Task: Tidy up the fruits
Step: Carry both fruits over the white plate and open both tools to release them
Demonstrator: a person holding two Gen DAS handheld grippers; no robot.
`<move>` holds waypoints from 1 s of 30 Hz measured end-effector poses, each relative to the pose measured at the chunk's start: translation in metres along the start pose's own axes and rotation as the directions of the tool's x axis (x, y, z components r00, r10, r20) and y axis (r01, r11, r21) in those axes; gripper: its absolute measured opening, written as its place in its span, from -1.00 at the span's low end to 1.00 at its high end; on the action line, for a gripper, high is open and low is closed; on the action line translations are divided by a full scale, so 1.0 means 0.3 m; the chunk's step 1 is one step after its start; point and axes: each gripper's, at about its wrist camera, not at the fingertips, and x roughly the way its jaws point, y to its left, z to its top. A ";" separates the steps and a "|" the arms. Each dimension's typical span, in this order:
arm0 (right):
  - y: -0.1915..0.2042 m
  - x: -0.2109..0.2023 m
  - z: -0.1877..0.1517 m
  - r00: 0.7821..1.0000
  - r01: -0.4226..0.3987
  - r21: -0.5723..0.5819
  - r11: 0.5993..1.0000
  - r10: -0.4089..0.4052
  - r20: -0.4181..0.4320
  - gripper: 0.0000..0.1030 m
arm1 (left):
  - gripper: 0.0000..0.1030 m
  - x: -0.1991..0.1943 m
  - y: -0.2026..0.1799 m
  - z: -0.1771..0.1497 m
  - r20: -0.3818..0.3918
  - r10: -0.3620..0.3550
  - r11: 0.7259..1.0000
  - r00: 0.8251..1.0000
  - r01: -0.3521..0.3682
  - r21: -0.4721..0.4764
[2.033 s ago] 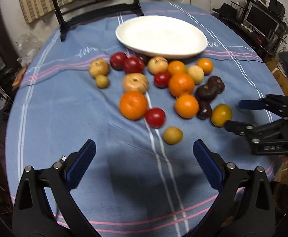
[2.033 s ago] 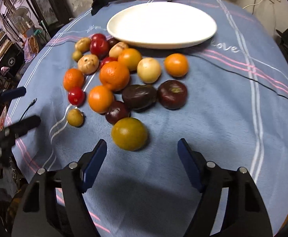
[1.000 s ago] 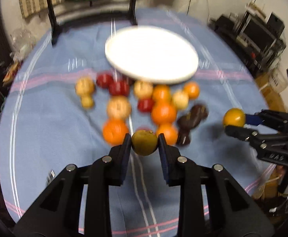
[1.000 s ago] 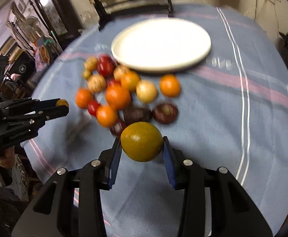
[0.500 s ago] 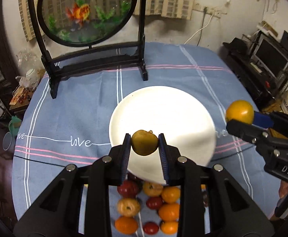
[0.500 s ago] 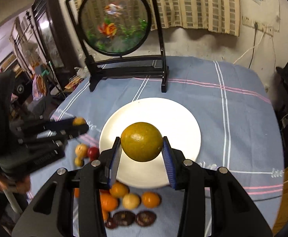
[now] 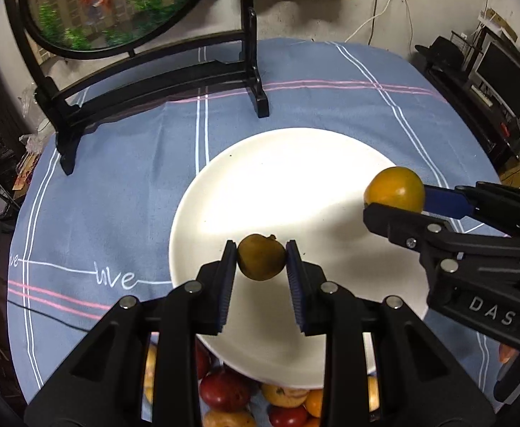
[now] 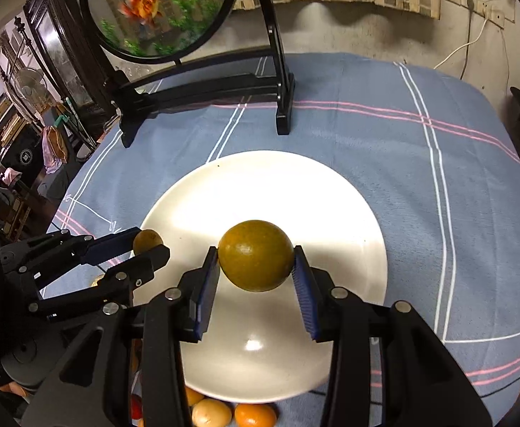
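White and still bare, the plate (image 8: 349, 213) on the blue-clothed desk (image 7: 117, 185) waits beneath two raised fruits. The left gripper (image 7: 261, 267) has its fingers clenched on a small brownish-green fruit (image 7: 261, 257); the right gripper (image 8: 256, 267) clamps a larger yellow-green fruit (image 8: 255, 255), both pinched at their widest girth. Round, smooth and probably firm, they look apt to roll once released, so a low, gentle set-down suits. Remaining fruits (image 7: 224, 388) lie at the plate's near rim.
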 end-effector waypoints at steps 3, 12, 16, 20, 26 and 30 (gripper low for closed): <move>-0.009 0.036 0.003 1.000 0.002 0.009 1.000 -0.002 -0.022 -0.20 | -0.44 0.037 -0.004 0.002 -0.017 0.003 1.000 1.000 -0.003 0.002; -0.035 0.097 0.024 0.996 -0.002 0.059 0.998 0.007 -0.085 -0.17 | 0.11 0.080 -0.011 -0.004 -0.041 0.021 1.000 0.999 -0.021 0.006; -0.026 0.067 0.034 0.998 0.000 0.040 0.999 0.002 -0.068 -0.17 | 0.42 0.066 -0.008 -0.006 -0.029 0.029 1.000 0.999 -0.029 -0.003; -0.018 -0.017 0.047 1.000 -0.028 0.054 0.998 0.028 0.013 0.30 | 0.47 0.040 -0.004 -0.008 -0.021 0.025 1.000 0.999 -0.025 -0.009; 0.008 -0.232 0.065 0.989 -0.024 0.022 0.999 0.021 0.146 0.30 | 0.47 -0.136 0.059 0.004 0.078 0.027 0.998 0.997 -0.023 -0.050; 0.020 -0.413 -0.012 0.971 -0.035 -0.005 0.999 0.035 0.238 0.30 | 0.58 -0.301 0.142 -0.015 0.163 0.055 0.995 0.985 -0.041 -0.090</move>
